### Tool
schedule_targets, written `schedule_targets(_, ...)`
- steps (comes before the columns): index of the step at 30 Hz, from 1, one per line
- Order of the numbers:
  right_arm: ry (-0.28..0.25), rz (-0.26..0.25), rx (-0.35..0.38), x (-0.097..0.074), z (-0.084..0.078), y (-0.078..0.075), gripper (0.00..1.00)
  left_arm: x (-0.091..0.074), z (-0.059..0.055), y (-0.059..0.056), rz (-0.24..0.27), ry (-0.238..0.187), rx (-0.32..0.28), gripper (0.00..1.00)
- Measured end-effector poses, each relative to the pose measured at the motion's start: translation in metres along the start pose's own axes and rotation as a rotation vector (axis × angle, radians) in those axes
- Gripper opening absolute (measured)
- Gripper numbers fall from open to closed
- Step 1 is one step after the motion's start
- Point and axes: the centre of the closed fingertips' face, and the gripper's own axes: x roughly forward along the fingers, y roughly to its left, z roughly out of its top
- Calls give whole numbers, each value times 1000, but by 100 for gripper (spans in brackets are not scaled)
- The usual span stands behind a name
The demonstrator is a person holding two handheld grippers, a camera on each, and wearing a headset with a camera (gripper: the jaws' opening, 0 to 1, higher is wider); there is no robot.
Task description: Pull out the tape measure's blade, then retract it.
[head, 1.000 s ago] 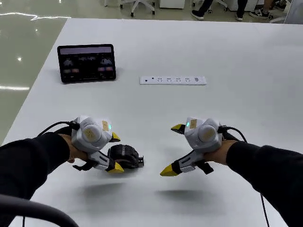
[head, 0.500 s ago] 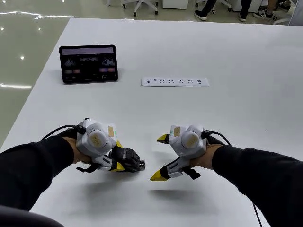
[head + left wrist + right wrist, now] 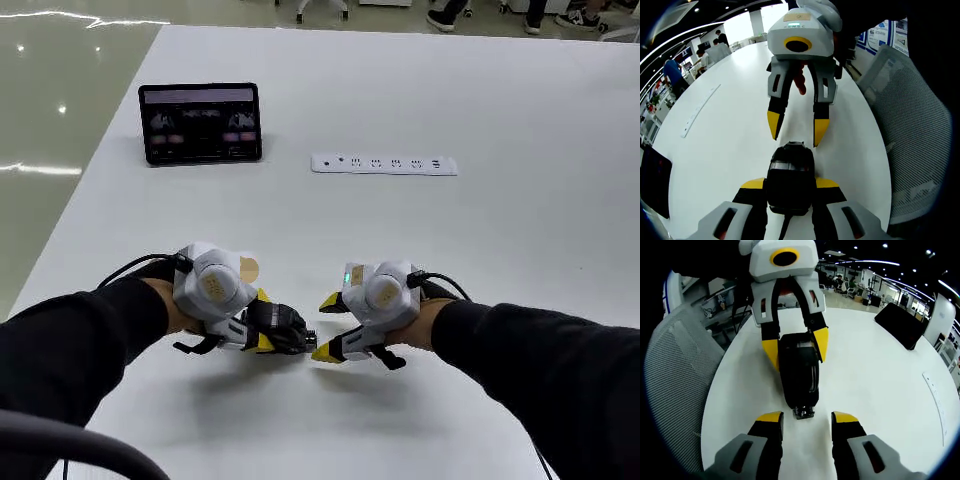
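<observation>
right tool [image 3: 325, 326] closer to tape measure [image 3: 280, 325], hook [image 3: 803, 412] between its spread tips

The left tongs [image 3: 265, 320] and right tongs [image 3: 325, 327] share rounded pale-grey housings, dark jaw arms and yellow tips. A black cable [image 3: 125, 268] trails from each. A green light [image 3: 347, 277] marks the right one. The sleeves [image 3: 70, 340] are black.

We record a white workbench [image 3: 520, 200] on a glossy pale floor [image 3: 60, 110] that reflects light. A dark tablet [image 3: 201, 123] stands propped up, with a white power strip [image 3: 384, 164] lying flat near it. A grey mesh chair [image 3: 910, 125] sits beside the workbench. Strip lights [image 3: 875, 262] run overhead.
</observation>
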Motion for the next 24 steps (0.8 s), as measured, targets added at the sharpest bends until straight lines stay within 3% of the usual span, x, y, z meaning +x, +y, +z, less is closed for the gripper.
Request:
schedule_targets(9, 17, 3, -25, 8, 1, -2, 19, 1, 0, 0, -9, -1, -10, 30)
schedule_targets(14, 54, 40, -81, 13, -2, 5, 12, 1, 0, 0, -11, 1, -8, 30)
schedule_targets(24, 65, 39, -115, 17, -2, 3, 10, 2, -1, 0, -6, -2, -17, 30)
